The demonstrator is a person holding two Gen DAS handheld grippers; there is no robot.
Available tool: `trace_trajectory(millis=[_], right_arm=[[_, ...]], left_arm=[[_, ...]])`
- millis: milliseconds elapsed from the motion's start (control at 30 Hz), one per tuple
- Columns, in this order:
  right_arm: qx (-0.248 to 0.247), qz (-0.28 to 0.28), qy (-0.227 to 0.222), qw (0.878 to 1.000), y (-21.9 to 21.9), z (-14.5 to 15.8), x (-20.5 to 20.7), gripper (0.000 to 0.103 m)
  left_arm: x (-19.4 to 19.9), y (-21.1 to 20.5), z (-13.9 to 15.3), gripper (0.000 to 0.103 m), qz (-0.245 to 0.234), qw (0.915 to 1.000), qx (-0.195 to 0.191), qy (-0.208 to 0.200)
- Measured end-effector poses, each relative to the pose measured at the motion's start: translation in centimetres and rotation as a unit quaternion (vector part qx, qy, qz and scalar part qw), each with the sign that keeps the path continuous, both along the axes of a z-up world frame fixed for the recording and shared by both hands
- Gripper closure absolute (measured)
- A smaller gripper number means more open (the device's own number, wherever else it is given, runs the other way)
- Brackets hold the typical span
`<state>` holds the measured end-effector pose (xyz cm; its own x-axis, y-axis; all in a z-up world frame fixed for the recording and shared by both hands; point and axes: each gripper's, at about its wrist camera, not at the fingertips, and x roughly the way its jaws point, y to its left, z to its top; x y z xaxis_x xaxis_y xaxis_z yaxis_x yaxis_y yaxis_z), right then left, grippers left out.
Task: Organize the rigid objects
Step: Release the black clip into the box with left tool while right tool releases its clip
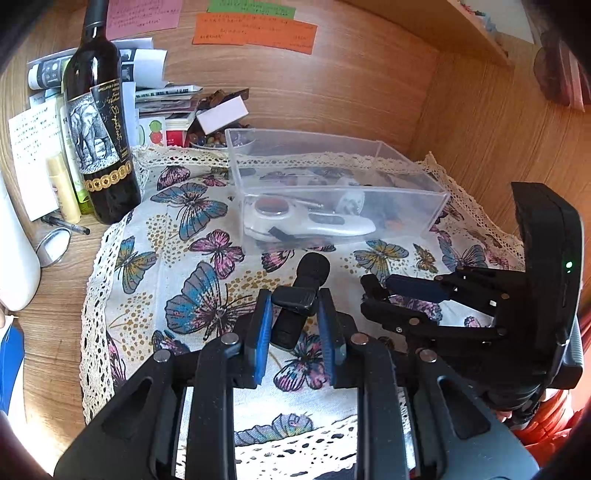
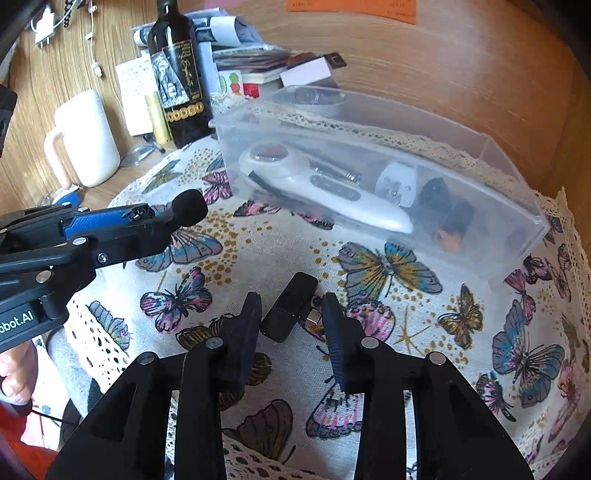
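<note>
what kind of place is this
Probably a home desk nook: wood-panelled walls with sticky notes, a butterfly tablecloth, a wine bottle and a white mug amid stacked papers.

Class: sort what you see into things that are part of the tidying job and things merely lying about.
Part of the job:
- clip-on microphone, in left gripper
- black adapter, between right gripper fingers
- clear plastic box

Lying about:
- wine bottle
- white mug
- pen
</note>
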<state>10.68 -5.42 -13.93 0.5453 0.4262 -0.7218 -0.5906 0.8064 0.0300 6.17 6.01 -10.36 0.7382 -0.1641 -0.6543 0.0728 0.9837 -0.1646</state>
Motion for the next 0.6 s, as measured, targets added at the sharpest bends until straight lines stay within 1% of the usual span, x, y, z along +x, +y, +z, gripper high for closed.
trace_trajectory(millis=[200, 400, 600], right_arm=[[0.021, -0.019, -0.036, 0.999, -1.8, 2.9, 0.2, 0.072], [0.040, -0.041, -0.082, 0.995, -3.8, 5.8, 0.9, 0.072], [0.056, -0.059, -0.119, 0.990, -5.1, 8.1, 2.0, 0.072]], left_arm=[[0.9, -0.5, 1.6, 0.079, -0.003, 0.9998, -0.003, -0.021], [2.1, -1.0, 3.9, 0.079, 0.001, 0.9988, -0.007, -0.048], [3.6, -1.2, 5.9, 0.079, 0.011, 0.9972, 0.004, -0.073]])
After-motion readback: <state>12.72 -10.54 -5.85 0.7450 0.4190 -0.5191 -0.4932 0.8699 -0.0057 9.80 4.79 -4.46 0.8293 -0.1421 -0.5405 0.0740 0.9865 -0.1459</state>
